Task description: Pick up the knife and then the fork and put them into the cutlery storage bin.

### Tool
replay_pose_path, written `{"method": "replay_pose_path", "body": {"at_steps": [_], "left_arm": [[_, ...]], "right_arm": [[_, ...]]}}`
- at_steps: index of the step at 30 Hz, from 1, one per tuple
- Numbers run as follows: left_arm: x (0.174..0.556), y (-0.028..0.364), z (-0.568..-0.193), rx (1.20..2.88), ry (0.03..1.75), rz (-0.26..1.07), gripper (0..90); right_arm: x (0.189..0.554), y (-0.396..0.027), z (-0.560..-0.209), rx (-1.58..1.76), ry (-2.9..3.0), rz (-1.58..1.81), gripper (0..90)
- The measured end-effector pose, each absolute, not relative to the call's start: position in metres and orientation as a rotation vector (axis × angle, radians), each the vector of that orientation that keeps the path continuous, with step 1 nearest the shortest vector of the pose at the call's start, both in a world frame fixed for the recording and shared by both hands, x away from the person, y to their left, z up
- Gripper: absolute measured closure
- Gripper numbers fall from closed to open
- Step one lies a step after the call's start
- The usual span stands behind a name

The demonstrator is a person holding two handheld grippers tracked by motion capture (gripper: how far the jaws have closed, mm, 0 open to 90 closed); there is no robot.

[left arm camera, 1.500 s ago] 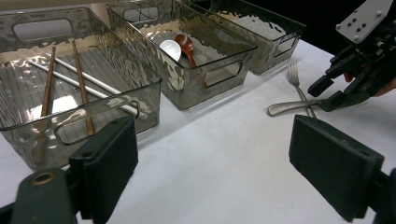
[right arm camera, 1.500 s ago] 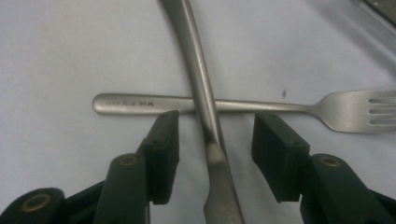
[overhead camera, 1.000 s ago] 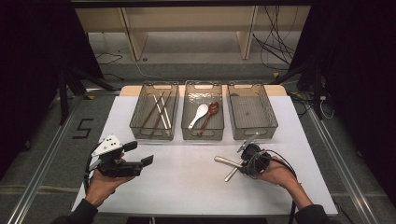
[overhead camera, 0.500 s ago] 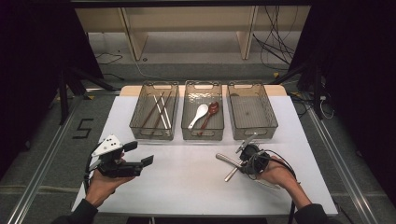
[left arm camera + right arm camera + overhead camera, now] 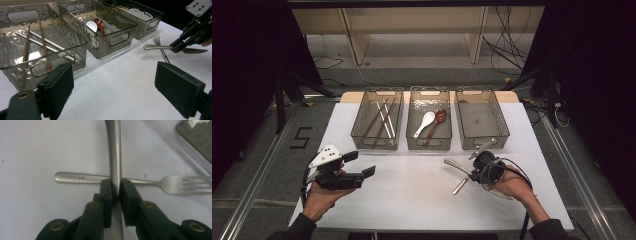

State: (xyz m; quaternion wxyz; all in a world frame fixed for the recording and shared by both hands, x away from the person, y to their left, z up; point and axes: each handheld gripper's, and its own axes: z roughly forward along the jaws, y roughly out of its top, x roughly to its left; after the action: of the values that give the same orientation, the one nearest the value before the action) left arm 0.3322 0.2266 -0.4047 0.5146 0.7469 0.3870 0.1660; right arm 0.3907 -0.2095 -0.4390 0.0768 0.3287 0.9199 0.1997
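My right gripper (image 5: 472, 172) is at the right front of the white table and is shut on a metal knife (image 5: 113, 150). Its jaws have just been closing, with the knife between them. The pads pinch the knife near where the handle meets the blade, and the handle (image 5: 454, 164) points left. Under the knife and crossing it, a metal fork (image 5: 82, 178) lies flat on the table. My left gripper (image 5: 359, 164) is held open over the left front of the table, with nothing between its pads (image 5: 58, 86). In its view I see the right gripper (image 5: 176, 47) with the knife (image 5: 156, 47).
Three clear smoky trays stand in a row at the back. The left tray (image 5: 362, 135) holds chopsticks (image 5: 383, 119). In the middle tray (image 5: 428, 145) lie a white spoon (image 5: 424, 122) and a reddish-brown spoon (image 5: 438, 119). The right tray (image 5: 498, 135) stands just behind my right gripper.
My right gripper has shifted slightly and tilted over the knife. The left hand has stayed still.
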Motion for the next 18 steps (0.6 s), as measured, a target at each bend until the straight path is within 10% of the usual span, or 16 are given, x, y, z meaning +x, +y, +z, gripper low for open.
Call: {"method": "replay_pose_path", "body": {"at_steps": [18], "left_arm": [[0.33, 0.228, -0.405, 1.766, 0.945, 0.405, 15.1]], "right_arm": [[0.409, -0.232, -0.394, 1.079, 2.56, 0.805, 81.2]]}}
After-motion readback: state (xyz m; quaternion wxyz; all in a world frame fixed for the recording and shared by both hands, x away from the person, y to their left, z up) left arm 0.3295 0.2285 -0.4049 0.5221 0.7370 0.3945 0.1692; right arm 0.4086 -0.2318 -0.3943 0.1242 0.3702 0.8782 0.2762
